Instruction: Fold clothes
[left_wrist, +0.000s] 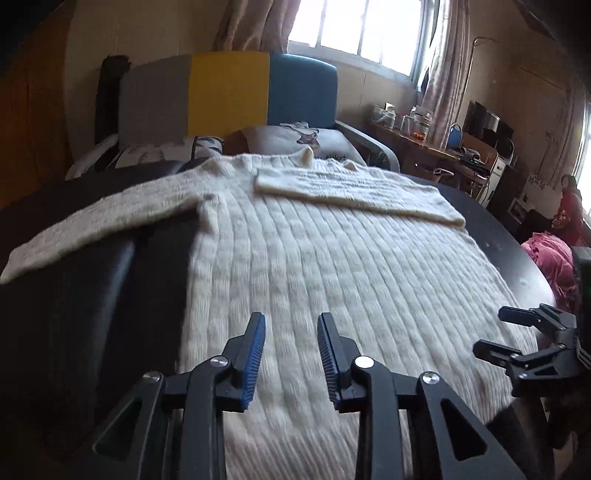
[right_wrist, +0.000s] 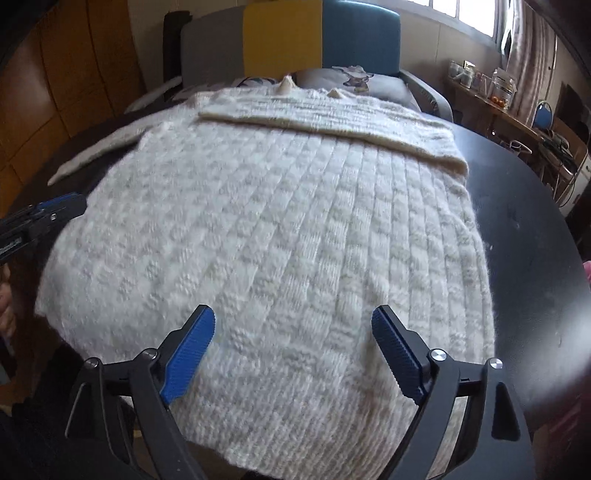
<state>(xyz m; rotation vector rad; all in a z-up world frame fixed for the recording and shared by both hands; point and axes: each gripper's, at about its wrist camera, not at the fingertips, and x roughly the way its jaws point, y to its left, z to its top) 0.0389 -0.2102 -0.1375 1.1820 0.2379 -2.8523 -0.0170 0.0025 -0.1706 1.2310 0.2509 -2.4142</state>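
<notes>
Left gripper (left_wrist: 291, 354): jaws parted, gripping nothing, hovering over the sweater's near hem. Right gripper (right_wrist: 293, 354): jaws spread wide, nothing between them, above the same hem toward the bench's right side.

Sweater (left_wrist: 317, 266): cream, chunky rib-and-basket knit, fuzzy surface; lies flat and face-down across the dark round-edged bench (right_wrist: 524, 229), collar at the far edge. One sleeve (left_wrist: 354, 192) is folded across the shoulders; the other sleeve (left_wrist: 96, 225) stretches toward the bench's left edge.

Beyond the far edge: sofa (left_wrist: 229, 96) with grey, yellow and blue back panels.
</notes>
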